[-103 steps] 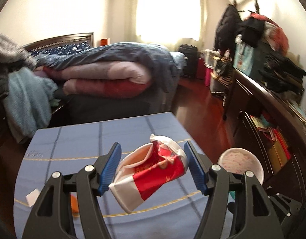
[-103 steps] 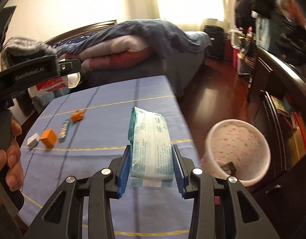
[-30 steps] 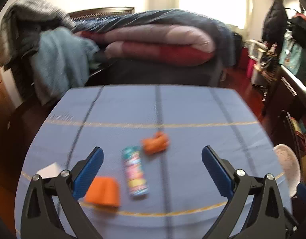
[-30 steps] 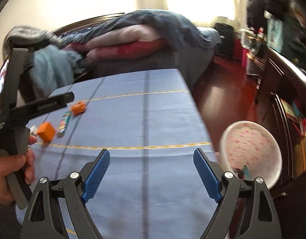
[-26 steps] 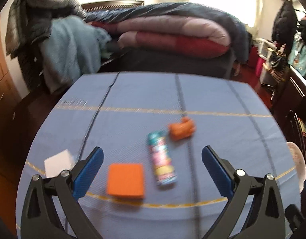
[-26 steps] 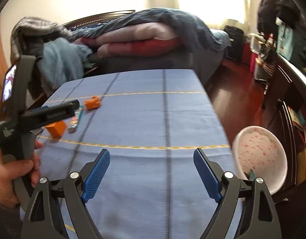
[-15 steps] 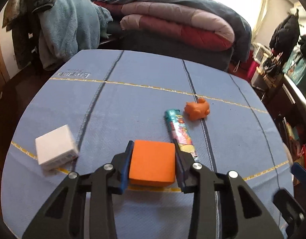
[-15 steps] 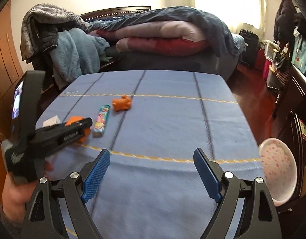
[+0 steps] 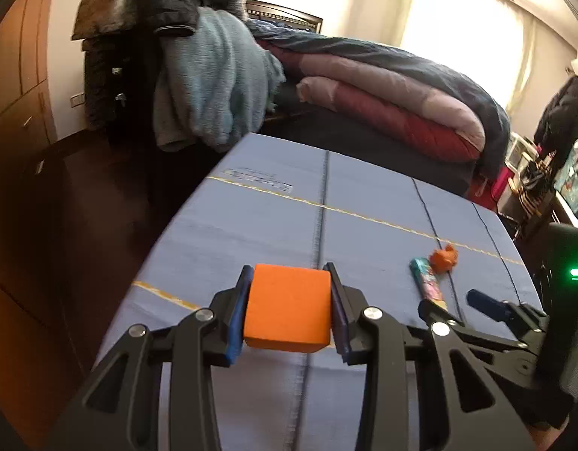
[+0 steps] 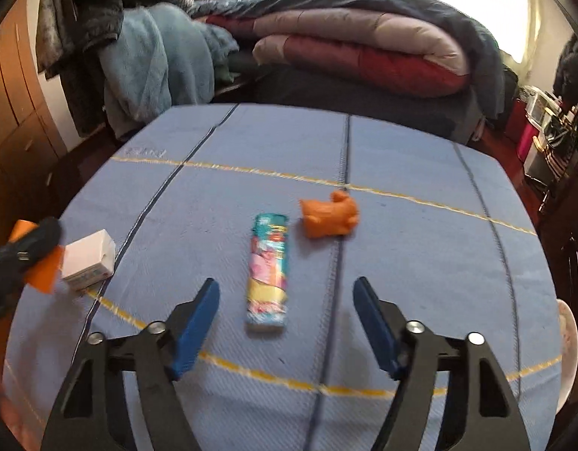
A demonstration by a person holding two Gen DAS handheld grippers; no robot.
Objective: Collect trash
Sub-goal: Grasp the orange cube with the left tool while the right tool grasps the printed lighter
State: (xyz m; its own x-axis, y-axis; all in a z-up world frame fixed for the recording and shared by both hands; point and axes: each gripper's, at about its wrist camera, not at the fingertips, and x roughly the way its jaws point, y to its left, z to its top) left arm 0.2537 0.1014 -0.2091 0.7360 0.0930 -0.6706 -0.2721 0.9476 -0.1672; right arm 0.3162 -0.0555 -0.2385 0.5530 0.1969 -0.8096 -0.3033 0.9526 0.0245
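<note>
Blue cloth covers the worktop [image 10: 420,263] at the foot of a piled bed. Left tongs [image 9: 289,300] are clamped on the orange block [image 9: 289,306], lifted clear of the cloth; carry it level so it cannot slip. Right tongs [image 10: 285,323] stand apart above the colourful wrapper [image 10: 268,272], which lies lengthwise between them. Lower straight down, straddle its middle, then close. An orange crumpled scrap [image 10: 328,214] and a white box [image 10: 87,257] lie nearby.

Daylight is thrown in from a blown-out window [image 9: 465,34] at the back; the near worktop [image 10: 420,248] is softly lit. Fisheye bending and dark vignetting are seen at the edges, and motion blur smears the right wrist view.
</note>
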